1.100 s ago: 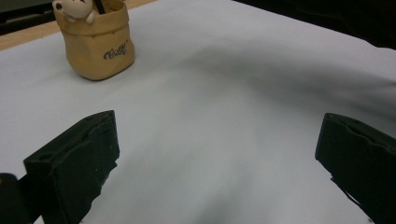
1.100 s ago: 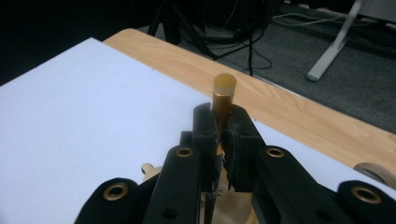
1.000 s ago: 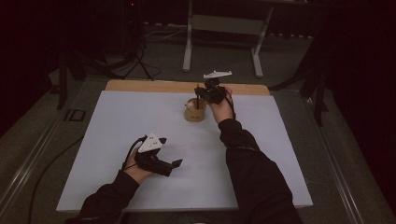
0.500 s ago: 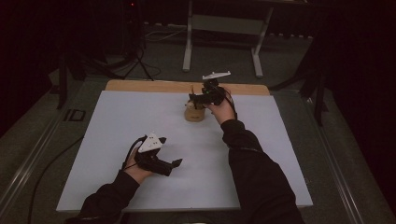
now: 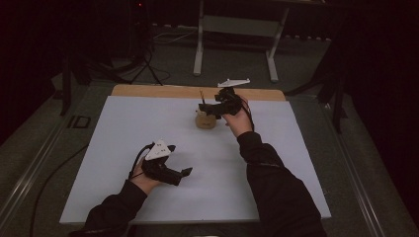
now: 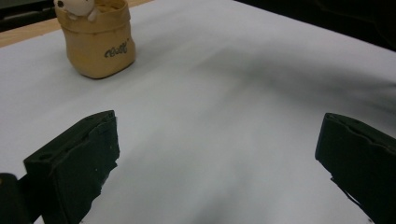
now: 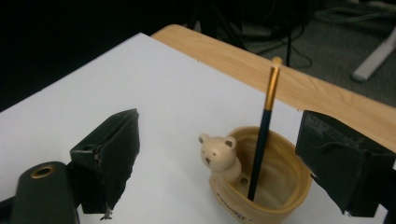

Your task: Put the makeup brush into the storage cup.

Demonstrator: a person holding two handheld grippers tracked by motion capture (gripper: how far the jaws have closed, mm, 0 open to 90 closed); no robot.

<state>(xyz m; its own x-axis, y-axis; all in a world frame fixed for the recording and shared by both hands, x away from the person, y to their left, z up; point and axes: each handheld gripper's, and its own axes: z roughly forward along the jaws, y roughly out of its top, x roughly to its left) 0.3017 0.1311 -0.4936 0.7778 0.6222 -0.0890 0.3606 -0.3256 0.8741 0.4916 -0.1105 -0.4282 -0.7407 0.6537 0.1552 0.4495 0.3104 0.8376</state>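
- We are at the letting-go step: the pencil [image 7: 263, 135] stands leaning inside the tan bear-figure pen holder [image 7: 261, 186], its gold-capped end up, its lower tip on the holder's floor.
- The holder sits on the white worktop [image 5: 123, 148] near the far wooden edge [image 5: 163, 91], toward the middle.
- The right claw [image 7: 219, 158] is released; its jaws stand wide to either side of the pencil and touch neither it nor the holder.
- To finish well, we judge that the right claw should lift straight up and back along the pencil's lean, jaws kept wide, so that neither pad clips the gold end and tips the light holder.
- The small bear on the rim [image 7: 219, 156] is close under the left-hand jaw in the right gripper view; we should clear it before swinging sideways.
- The left claw [image 5: 184, 174] rests low over the near worktop, well apart from the holder [image 6: 99, 44], released, nothing between its jaws.
- Against the picture of a second ago: the right claw's jaws have just been opening, with the pencil between them but no longer pinched, and in the high view the right hand [image 5: 237, 118] has drawn slightly away to the holder's right.
- The left hand [image 5: 146, 177] has kept its place.
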